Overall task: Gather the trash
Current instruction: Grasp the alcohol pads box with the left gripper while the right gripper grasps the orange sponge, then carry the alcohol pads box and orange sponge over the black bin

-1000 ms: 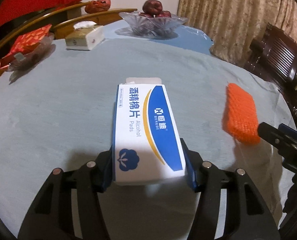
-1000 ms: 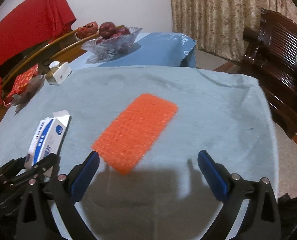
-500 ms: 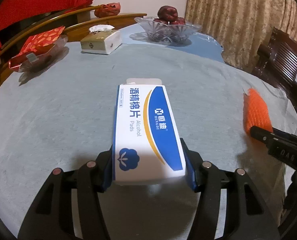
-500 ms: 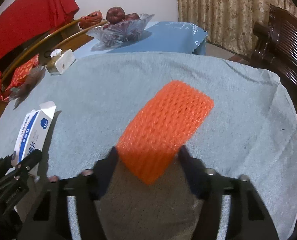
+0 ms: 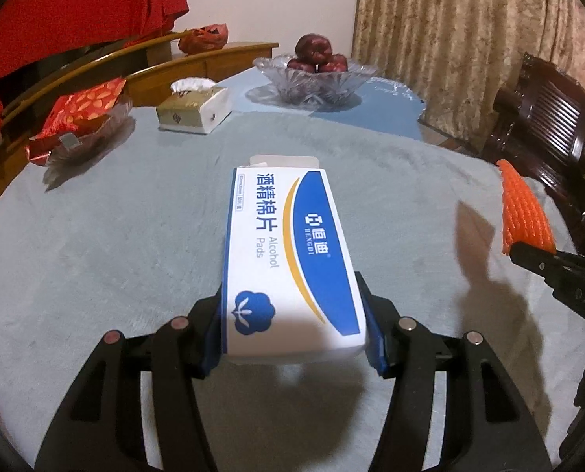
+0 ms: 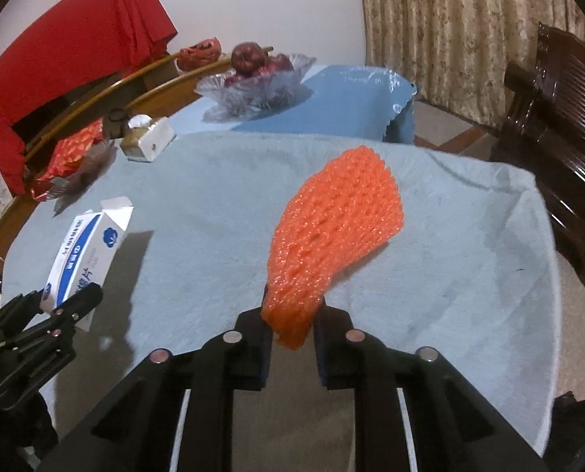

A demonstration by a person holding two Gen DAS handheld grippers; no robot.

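Observation:
A white and blue alcohol pads box (image 5: 288, 259) is clamped at its near end in my left gripper (image 5: 292, 322) and hangs above the grey cloth; its far flap stands open. The same box (image 6: 85, 247) shows at the left of the right wrist view. An orange foam net (image 6: 331, 236) is squeezed at its near end between the closing jaws of my right gripper (image 6: 292, 328), and it stands up off the table, folded lengthwise. In the left wrist view the orange net (image 5: 524, 208) rises at the right edge.
A round table (image 5: 95, 244) under grey cloth carries a tissue box (image 5: 194, 106), a glass fruit bowl with apples (image 5: 316, 74) on a blue cloth, and a red packet in a glass dish (image 5: 80, 122). A dark wooden chair (image 6: 560, 137) stands to the right.
The right gripper closed around the orange net, which lay flat, and raised it off the cloth. The left gripper rose a little with the box held the same way.

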